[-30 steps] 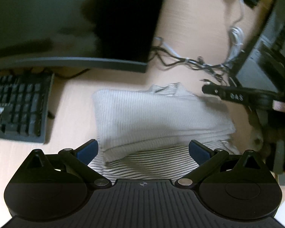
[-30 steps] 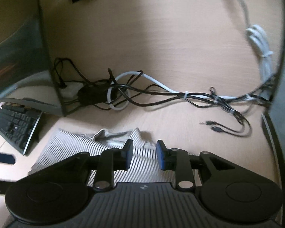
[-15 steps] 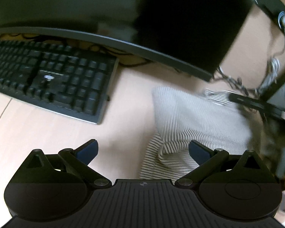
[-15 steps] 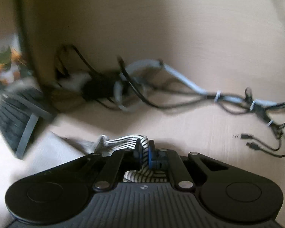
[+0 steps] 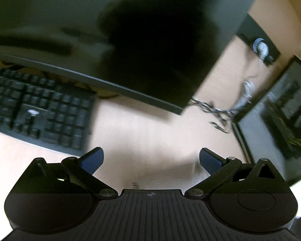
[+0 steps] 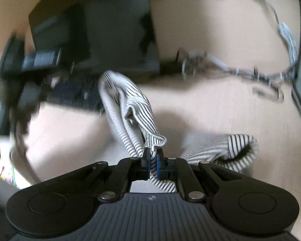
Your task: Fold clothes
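A: Fingertips of right gripper [image 6: 153, 156] pinched tight on striped garment [image 6: 128, 112], blue pads clamped on a hemmed edge.

B: Reason for that hold?

A: Probably to lift one edge and carry it over for a fold. Cloth lifted off desk [image 6: 220, 108], trailing up and left from the pinch; a cuffed sleeve hanging just right of the pads.

B: And the other side?

A: Left gripper [image 5: 151, 159] spread wide, nothing between its pads, bare desk below. Garment barely visible there, only a blurred pale scrap near the lower edge. Farther out: keyboard [image 5: 38, 112] left, monitor [image 5: 110, 40] above, tangled cables [image 6: 240, 70] behind.
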`<state>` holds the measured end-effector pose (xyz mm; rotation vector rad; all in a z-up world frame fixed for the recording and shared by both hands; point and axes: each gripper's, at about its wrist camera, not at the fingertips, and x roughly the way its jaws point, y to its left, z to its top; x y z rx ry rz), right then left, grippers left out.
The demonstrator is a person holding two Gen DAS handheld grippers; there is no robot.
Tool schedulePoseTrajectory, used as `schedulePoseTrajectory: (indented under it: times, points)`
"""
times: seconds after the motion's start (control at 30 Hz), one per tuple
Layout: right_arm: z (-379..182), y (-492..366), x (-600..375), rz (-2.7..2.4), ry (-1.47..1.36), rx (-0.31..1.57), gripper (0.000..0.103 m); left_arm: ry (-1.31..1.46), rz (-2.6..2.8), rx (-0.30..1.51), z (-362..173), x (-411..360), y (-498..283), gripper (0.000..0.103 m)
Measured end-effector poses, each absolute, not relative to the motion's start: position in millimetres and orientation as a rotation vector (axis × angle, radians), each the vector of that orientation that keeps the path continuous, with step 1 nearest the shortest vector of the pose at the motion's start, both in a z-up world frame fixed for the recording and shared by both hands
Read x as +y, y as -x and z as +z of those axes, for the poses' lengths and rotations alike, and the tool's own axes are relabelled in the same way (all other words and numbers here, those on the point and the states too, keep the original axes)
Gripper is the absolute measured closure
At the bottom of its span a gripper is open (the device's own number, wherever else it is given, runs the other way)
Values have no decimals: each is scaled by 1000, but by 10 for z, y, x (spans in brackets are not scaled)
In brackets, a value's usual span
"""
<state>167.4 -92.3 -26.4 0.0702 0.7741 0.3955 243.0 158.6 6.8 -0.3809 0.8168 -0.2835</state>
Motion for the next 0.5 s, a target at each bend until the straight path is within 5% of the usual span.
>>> schedulePoseTrajectory:
  times: [0.2, 0.27, 0.33, 0.5]
  points:
    - [-372, -1253, -858, 349, -70, 832, 94, 309, -401, 893, -115, 1296, -2363, 0]
    - [-238, -1221, -997, 301, -88, 796, 77, 262, -418, 949, -257, 1222, -2313, 0]
    - [-97, -1241, -1190, 234, -113, 758, 48, 217, -420, 996, -389, 1191, -2240, 0]
    - [-54, -1414, -1586, 120, -215, 740, 37, 222, -456, 1078, -570, 1217, -2037, 1]
